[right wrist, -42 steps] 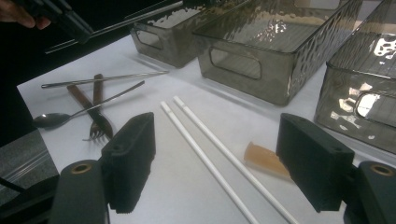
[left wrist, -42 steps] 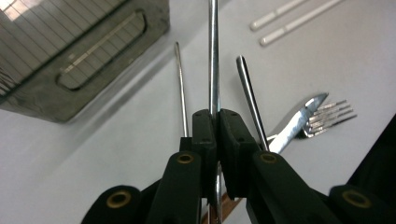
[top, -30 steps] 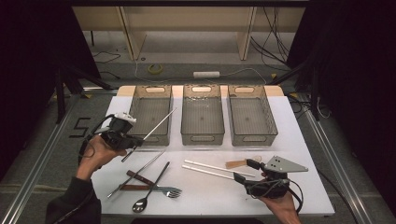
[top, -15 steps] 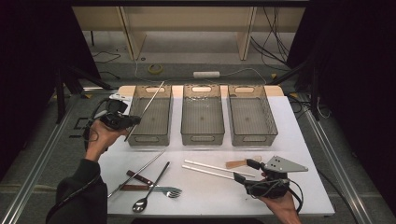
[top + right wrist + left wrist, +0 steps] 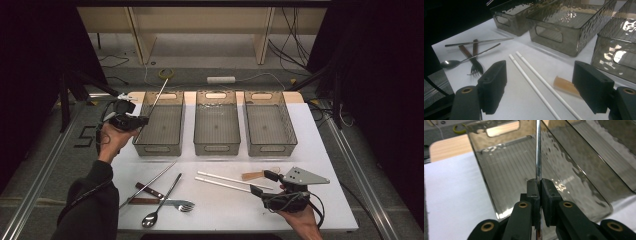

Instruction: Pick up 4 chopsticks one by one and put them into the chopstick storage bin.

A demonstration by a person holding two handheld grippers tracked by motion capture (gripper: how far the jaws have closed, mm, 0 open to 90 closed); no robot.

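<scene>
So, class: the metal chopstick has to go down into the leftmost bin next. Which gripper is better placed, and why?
Left. The left gripper is shut on the metal chopstick over the leftmost bin; the right gripper sits open near the white chopsticks.

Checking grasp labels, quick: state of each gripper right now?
Left gripper: closed on a metal chopstick, over the left bin.
Right gripper: open, holding nothing.

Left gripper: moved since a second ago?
Yes. The left gripper, shut on the metal chopstick, went up-table from the left bin's near-left corner to beside its left wall.
</scene>
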